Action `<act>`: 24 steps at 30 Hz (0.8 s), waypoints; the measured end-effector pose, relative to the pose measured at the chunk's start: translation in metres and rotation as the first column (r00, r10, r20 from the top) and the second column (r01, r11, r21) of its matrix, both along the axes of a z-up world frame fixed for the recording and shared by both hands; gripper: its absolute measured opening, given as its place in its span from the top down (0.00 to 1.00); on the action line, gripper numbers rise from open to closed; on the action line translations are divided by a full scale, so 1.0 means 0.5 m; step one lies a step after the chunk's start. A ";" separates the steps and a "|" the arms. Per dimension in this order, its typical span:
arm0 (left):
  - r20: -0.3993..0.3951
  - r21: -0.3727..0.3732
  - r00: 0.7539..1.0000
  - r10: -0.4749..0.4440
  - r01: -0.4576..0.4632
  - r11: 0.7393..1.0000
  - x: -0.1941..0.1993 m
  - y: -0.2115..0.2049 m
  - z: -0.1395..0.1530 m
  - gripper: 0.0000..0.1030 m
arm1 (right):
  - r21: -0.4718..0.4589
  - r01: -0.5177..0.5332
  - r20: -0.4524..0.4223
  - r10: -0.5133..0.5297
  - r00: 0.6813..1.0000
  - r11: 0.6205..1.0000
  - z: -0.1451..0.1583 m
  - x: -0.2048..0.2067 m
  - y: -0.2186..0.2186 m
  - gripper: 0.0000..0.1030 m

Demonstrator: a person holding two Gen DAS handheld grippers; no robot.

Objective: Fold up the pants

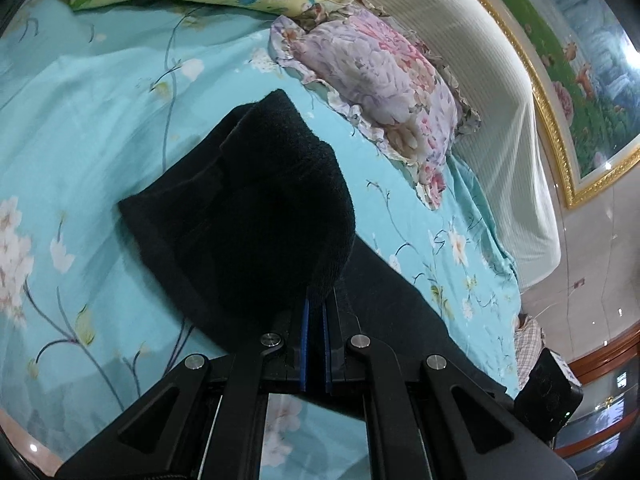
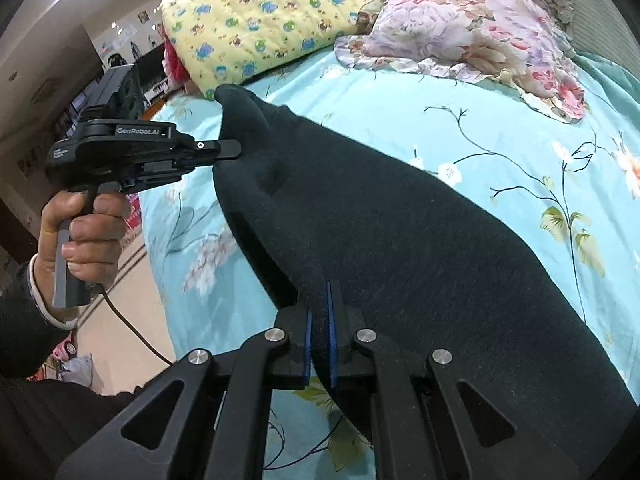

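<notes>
Item: pants (image 2: 400, 216), black, fleecy knit. They fill the centre and lower right of the right wrist view, draped over the bed (image 2: 500, 128) with one edge lifted off the turquoise floral sheet.

Handling, judged: soft, limp, light to moderate in weight; the nap should grip rubber pads well, no fragility. The cloth sags between any two held points, so it is best taken along an edge or at corners and kept taut while carried over.

Hold, right gripper (image 2: 319, 320): fingers closed tight on a fold of the edge, bottom centre of its own view.

Hold, left gripper (image 1: 315, 312): fingers likewise clamped on bunched black cloth, bottom centre of the left wrist view; in the other view it sits at upper left, gripped by a hand (image 2: 84, 236), biting a raised corner.

Surroundings: yellow quilt (image 2: 272, 12) at top; floral pillow (image 2: 472, 28) at upper right; padded headboard (image 1: 472, 52) behind.
</notes>
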State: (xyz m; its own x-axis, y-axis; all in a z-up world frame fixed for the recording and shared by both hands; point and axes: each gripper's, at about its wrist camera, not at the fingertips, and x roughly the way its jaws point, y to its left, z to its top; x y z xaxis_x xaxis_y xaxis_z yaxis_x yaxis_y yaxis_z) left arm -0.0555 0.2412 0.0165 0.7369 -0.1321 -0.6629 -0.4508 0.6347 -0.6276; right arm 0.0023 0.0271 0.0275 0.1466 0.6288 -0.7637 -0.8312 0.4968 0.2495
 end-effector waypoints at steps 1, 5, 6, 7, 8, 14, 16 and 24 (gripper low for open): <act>0.001 -0.001 1.000 0.000 0.000 1.000 -0.004 0.002 -0.004 0.96 | -0.008 -0.005 0.003 0.005 1.000 1.000 -0.002 -0.004 0.002 0.93; -0.003 -0.034 1.000 0.008 -0.008 0.999 -0.017 0.014 -0.031 0.96 | -0.040 -0.019 0.012 0.019 1.000 0.999 -0.013 -0.010 0.010 0.93; -0.006 -0.039 1.000 0.009 -0.009 0.999 -0.019 0.015 -0.037 0.96 | -0.045 -0.018 0.011 0.018 1.000 0.999 -0.016 -0.009 0.012 0.93; -0.009 -0.044 1.000 0.009 -0.009 0.999 -0.021 0.017 -0.043 0.96 | -0.050 -0.018 0.008 0.019 1.000 0.999 -0.018 -0.009 0.013 0.93; -0.012 -0.047 1.000 0.009 -0.009 0.999 -0.023 0.017 -0.047 0.96 | -0.059 -0.018 0.014 0.019 1.000 0.998 -0.021 -0.009 0.015 0.93; -0.023 -0.049 1.000 0.003 -0.005 0.999 -0.024 0.016 -0.059 0.96 | -0.091 -0.021 0.020 0.023 1.000 0.996 -0.031 -0.009 0.021 0.93; -0.031 -0.046 1.000 0.004 -0.005 0.999 -0.028 0.016 -0.060 0.94 | -0.098 -0.022 0.020 0.024 1.000 0.995 -0.031 -0.010 0.023 0.90; -0.074 -0.030 0.996 0.049 -0.052 0.998 -0.061 0.035 -0.049 0.67 | -0.039 -0.006 -0.036 0.004 0.999 0.999 -0.018 -0.008 0.005 0.63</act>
State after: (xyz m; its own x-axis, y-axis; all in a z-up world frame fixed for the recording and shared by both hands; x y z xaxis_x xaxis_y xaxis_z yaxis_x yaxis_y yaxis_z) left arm -0.0858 0.2587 -0.0083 0.6929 -0.1180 -0.7113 -0.5273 0.5899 -0.6115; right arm -0.0020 0.0297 0.0186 0.1157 0.5986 -0.7926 -0.8247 0.5027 0.2593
